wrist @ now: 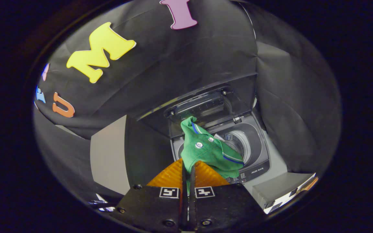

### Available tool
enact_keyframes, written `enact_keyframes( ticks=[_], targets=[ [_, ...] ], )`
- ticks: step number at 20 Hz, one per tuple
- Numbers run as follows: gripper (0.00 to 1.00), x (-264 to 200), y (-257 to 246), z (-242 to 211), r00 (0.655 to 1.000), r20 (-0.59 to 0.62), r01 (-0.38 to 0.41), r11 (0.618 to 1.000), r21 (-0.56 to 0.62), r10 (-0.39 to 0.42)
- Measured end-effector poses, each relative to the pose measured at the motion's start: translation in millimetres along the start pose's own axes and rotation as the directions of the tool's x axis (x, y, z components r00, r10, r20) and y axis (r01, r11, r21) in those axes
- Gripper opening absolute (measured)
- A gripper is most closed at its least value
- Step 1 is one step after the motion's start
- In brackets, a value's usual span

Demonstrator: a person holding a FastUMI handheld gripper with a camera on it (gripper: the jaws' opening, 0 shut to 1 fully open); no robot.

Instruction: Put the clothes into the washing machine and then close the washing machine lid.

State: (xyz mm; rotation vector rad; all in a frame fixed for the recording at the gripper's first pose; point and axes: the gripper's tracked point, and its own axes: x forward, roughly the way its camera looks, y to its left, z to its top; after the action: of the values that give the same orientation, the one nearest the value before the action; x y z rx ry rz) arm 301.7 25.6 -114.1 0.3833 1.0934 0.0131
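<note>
One gripper (188, 170), two fingers pressing nearly together, pinching one green polo shirt (207, 150) between them. Shirt is hanging up and ahead of the fingertips, collar with blue trim showing, two white buttons (199, 145) visible on the placket. Shirt is sitting over the front left of one top-loading washing machine (254, 158), partly covering the drum opening (238, 142). One lid (202, 103) is standing open, tilted back behind the shirt. Control panel (253, 173) is running along the machine's near edge, just beyond the fingers.
</note>
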Motion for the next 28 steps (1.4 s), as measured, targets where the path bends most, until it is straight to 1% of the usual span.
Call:
enact_keyframes(
  ticks=[5,8,15,18,22,26,28],
  targets=[
    [0.05,39.8,-16.7,-11.9,0.998,-0.059,-0.017,1.000,0.018,0.018],
    [0.05,63.2,-27.0,-15.6,0.997,-0.076,-0.018,1.000,0.014,0.019],
    [0.05,101.6,-47.5,-22.6,0.996,-0.089,-0.022,1.000,-0.013,0.021],
    [0.05,118.2,-63.9,-25.3,0.996,-0.087,-0.001,1.000,-0.016,-0.001],
    [0.05,144.2,-78.9,-41.9,0.995,-0.091,0.026,0.999,-0.039,-0.030],
    [0.05,172.9,-86.5,-54.3,0.993,-0.105,0.046,0.997,-0.059,-0.052],
    [0.05,185.3,-91.2,-56.2,0.991,-0.111,0.073,0.994,-0.076,-0.081]
  ],
)
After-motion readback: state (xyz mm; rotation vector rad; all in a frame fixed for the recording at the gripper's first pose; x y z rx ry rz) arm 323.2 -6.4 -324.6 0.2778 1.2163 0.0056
